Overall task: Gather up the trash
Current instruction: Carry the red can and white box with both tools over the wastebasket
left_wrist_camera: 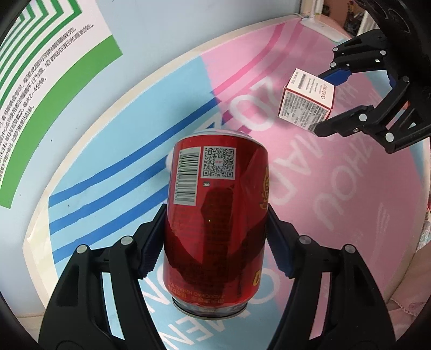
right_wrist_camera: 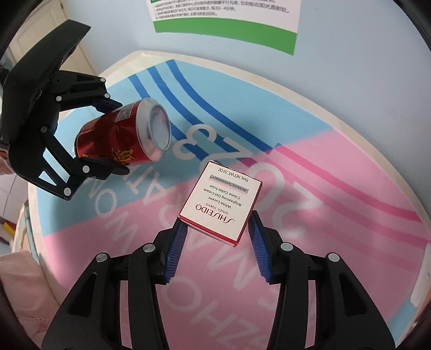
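a: what does the red metal drink can [left_wrist_camera: 215,215] look like?
b: dented, with a barcode and a qr code on its side, clamped between the blue pads of the left gripper [left_wrist_camera: 215,237] and raised above the pink-and-blue printed mat [left_wrist_camera: 350,188].
a: and the small white cardboard box with red edges [right_wrist_camera: 221,207]?
b: the right gripper [right_wrist_camera: 216,242] pinches it by its near end; it is tilted, clear of the mat.
a: room around them?
b: the two loads hang well apart. the mat's cream rim [right_wrist_camera: 350,129] curves beside a pale blue wall with a green-bordered poster [right_wrist_camera: 223,16].
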### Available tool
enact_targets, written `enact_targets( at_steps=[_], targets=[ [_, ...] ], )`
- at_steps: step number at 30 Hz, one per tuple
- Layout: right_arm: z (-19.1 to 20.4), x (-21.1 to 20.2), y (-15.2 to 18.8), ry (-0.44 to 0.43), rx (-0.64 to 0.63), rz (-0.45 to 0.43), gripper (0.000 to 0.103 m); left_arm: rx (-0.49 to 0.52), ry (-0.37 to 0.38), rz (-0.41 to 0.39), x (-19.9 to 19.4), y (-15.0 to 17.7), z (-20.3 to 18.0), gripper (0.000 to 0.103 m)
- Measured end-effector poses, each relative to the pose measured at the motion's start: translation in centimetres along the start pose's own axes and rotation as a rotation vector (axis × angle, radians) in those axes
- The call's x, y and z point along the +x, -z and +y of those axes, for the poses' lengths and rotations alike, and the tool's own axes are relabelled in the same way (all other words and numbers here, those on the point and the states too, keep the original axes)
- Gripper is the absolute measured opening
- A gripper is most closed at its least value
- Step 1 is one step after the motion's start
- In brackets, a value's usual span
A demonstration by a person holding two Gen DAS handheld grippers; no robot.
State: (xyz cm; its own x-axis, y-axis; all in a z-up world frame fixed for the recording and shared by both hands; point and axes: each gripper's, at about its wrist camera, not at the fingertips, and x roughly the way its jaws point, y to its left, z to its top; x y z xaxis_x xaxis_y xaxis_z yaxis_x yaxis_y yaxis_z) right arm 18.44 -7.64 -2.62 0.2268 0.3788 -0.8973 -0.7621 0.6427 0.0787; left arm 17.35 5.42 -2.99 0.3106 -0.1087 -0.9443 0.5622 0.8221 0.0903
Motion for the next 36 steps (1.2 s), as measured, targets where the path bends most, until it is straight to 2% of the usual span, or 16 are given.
enact_targets(
  at_steps=[2,10,17,26,36],
  targets=[
    [0.8,0.1,0.0,0.011,0.015,-0.004,0.048,0.019,-0.004,-0.006,-0.2,0.1,-0.4,0.066],
    [2.1,-3.3,4.1,0.073,0.095,-0.023,0.048,0.116,0.027,-0.05,-1.7,0.5,-3.7,0.066],
    [3.7,-6.7,9.3,0.145,0.209,-0.054,0.048,0.257,0.08,-0.068,-2.4,1.0,-8.6,0.066],
    [6.2,-11.0,18.9,0.249,0.437,-0.072,0.048,0.489,0.155,-0.091,-2.5,0.6,-16.6,0.066],
    [9.3,-15.7,30.2,0.359,0.695,-0.075,0.048,0.742,0.265,-0.118,-3.1,0.0,-27.8,0.066]
  ],
)
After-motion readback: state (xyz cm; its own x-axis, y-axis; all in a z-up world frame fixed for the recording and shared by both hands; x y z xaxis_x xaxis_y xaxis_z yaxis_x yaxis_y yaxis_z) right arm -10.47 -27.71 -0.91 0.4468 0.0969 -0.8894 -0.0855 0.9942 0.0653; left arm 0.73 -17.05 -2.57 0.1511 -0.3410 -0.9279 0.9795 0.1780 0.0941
